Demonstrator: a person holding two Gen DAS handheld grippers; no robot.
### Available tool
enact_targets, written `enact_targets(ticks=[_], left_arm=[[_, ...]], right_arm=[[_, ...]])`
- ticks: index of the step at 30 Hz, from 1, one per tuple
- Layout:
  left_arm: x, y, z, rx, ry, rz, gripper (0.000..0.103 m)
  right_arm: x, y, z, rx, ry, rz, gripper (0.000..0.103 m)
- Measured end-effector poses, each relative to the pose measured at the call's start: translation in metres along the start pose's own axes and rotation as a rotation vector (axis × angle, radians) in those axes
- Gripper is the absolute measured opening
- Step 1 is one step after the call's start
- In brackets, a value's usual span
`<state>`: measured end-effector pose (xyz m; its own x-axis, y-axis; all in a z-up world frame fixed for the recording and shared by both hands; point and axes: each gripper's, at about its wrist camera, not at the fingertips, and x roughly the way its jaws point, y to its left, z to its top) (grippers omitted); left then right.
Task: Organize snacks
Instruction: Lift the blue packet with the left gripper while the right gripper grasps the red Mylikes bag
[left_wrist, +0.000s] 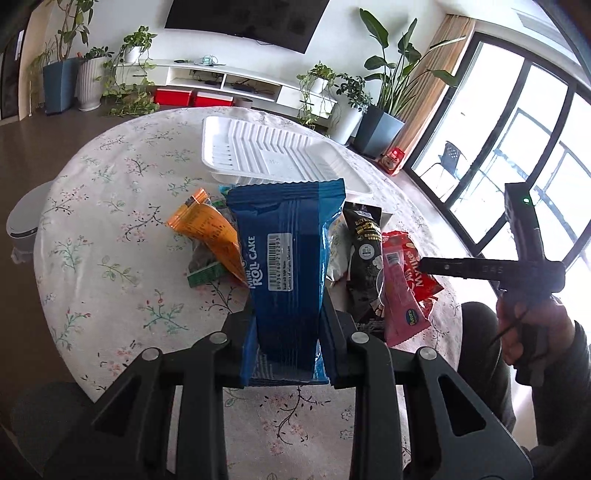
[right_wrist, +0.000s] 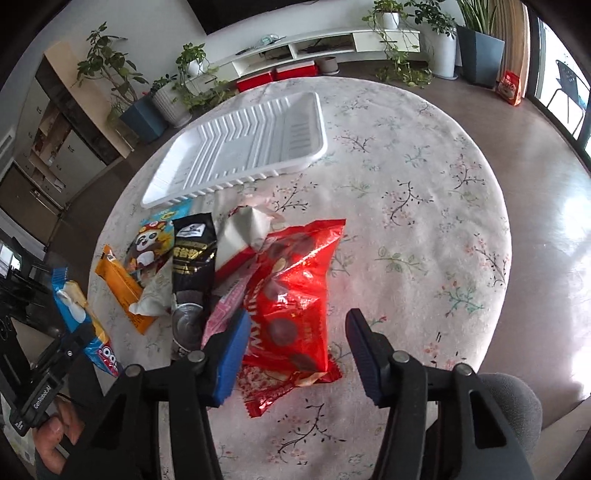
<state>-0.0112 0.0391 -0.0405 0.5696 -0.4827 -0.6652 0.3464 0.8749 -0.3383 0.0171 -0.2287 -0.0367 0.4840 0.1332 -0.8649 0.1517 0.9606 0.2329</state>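
My left gripper (left_wrist: 288, 317) is shut on a blue Mini Roll Cake packet (left_wrist: 288, 251) and holds it upright above the table. In the right wrist view the same packet (right_wrist: 79, 317) shows at the far left. My right gripper (right_wrist: 295, 347) hangs open over a red snack bag (right_wrist: 295, 295); the left pad is at the bag's edge and the right pad stands apart from it. A pile beside the bag holds a black packet (right_wrist: 194, 254), an orange packet (right_wrist: 122, 284), a panda packet (right_wrist: 151, 240), a silver wrapper (right_wrist: 240, 232) and a pink packet (right_wrist: 225, 310). Behind the pile lies a white ribbed tray (right_wrist: 240, 147) with nothing in it.
All of this sits on a round table with a floral cloth (right_wrist: 406, 184). The right half of the cloth is bare. A grey chair back (right_wrist: 509, 398) is at the near right edge. Potted plants, a low white console and large windows ring the room.
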Motion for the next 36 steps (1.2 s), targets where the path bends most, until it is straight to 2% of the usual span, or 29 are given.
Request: enact_targets(ticks=[3, 11, 13, 19, 23, 30, 36], left_arm=[[0.001, 0.0, 0.0, 0.006, 0.004, -0.001, 0.026], [0.005, -0.001, -0.001, 0.005, 0.023, -0.005, 0.026], [0.005, -0.001, -0.001, 0.005, 0.024, -0.005, 0.026], [0.004, 0.0, 0.0, 0.001, 0.028, -0.009, 0.026], [0.004, 0.004, 0.003, -0.016, 0.025, -0.02, 0.026], [0.002, 0.004, 0.003, -0.027, 0.022, -0.032, 0.026], [-0.003, 0.007, 0.008, -0.035, 0.012, -0.044, 0.026]], right_arm=[[0.016, 0.004, 0.005, -0.034, 0.041, -0.003, 0.061], [0.045, 0.004, 0.013, -0.019, 0.134, 0.088, 0.064], [0.044, 0.0, 0.013, -0.006, 0.119, 0.098, 0.062], [0.041, -0.013, 0.011, 0.031, 0.101, 0.168, 0.041], [0.031, -0.021, 0.007, 0.056, 0.07, 0.189, 0.033], [0.013, -0.03, 0.008, 0.097, -0.004, 0.23, 0.03], [-0.001, -0.046, 0.015, 0.162, -0.066, 0.312, 0.03]])
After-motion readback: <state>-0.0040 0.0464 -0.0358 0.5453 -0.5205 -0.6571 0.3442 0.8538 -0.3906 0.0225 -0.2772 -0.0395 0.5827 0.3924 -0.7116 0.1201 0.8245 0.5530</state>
